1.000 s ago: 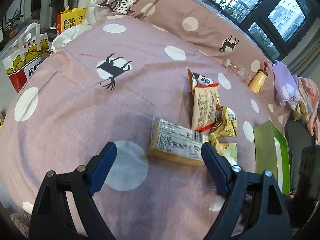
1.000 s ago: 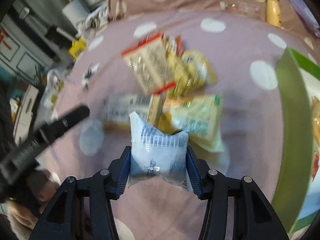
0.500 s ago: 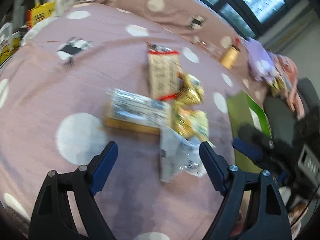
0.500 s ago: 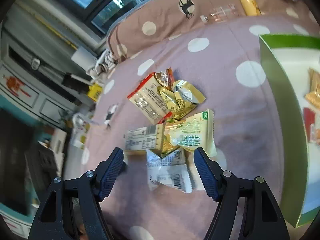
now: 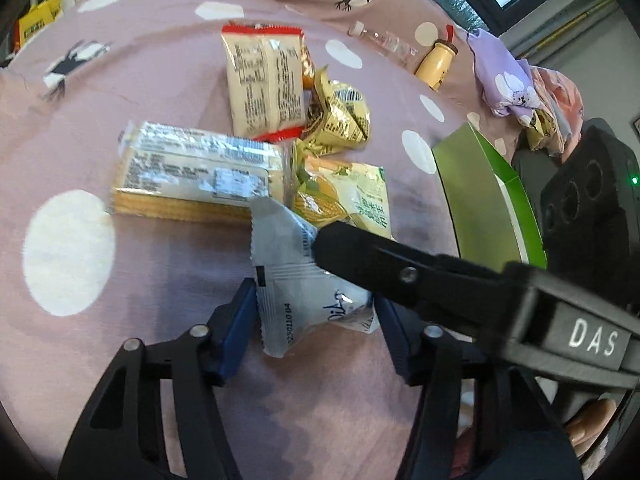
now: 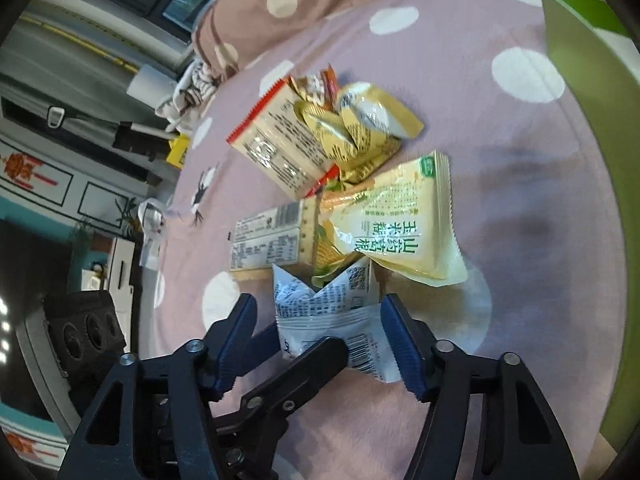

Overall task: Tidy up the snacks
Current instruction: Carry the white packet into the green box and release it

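A white snack packet (image 5: 304,280) lies on the pink dotted bedspread (image 5: 120,360) in front of a pile of snacks. My left gripper (image 5: 316,312) is shut on the packet's near end. My right gripper (image 6: 320,340) straddles the same packet (image 6: 340,320), its blue pads spread and not pressing it. One left finger (image 6: 308,364) crosses in front of the packet in the right wrist view. The pile holds a long cracker pack (image 5: 196,176), a red-edged packet (image 5: 266,80), gold packets (image 5: 340,116) and a yellow-green corn packet (image 6: 404,224).
A green-walled box (image 5: 488,200) stands open to the right of the pile; it also shows in the right wrist view (image 6: 592,120). A clear bottle (image 5: 384,40) and a yellow bottle (image 5: 436,64) lie at the far edge. A purple cloth (image 5: 504,80) lies beyond the box.
The right gripper let go of the white packet and opened. The left gripper swung right, came down over the packet and shut on it.
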Demonstrator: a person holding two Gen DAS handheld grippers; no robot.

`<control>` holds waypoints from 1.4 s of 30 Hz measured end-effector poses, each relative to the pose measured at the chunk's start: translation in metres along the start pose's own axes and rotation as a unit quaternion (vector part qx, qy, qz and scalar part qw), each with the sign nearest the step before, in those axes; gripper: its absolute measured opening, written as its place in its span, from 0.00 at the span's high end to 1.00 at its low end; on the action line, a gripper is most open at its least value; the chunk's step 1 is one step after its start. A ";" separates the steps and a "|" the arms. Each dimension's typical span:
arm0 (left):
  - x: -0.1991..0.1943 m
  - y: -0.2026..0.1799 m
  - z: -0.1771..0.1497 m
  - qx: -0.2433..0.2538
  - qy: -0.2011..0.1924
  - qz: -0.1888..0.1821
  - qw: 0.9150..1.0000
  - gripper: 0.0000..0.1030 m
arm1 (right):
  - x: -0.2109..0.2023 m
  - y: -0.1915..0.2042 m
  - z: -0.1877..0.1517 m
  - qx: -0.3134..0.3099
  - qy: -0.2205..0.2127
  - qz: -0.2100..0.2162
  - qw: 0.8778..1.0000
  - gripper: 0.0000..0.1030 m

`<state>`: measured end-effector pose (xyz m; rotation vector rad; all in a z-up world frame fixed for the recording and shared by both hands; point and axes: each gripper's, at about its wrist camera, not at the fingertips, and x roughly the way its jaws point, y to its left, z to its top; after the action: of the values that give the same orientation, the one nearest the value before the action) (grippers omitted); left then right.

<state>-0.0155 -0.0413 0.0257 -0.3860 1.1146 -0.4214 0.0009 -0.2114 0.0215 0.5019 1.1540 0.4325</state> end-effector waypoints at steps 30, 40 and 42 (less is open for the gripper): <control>-0.056 -0.146 0.010 0.173 -0.152 -0.057 0.972 0.52 | -0.165 0.016 -0.001 -0.055 -0.212 -0.032 0.975 0.45; -0.014 -0.216 0.011 0.226 -0.106 -0.087 0.964 0.52 | -0.210 -0.044 0.000 0.024 -0.258 -0.059 0.964 0.45; -0.001 -0.230 0.010 0.234 -0.087 -0.093 0.964 0.52 | -0.217 -0.060 -0.001 0.044 -0.261 -0.066 0.962 0.45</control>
<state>-0.0369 -0.2368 0.1445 -0.1061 0.7777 -0.7837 -0.0710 -0.3825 0.1496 0.5701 0.6921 0.1170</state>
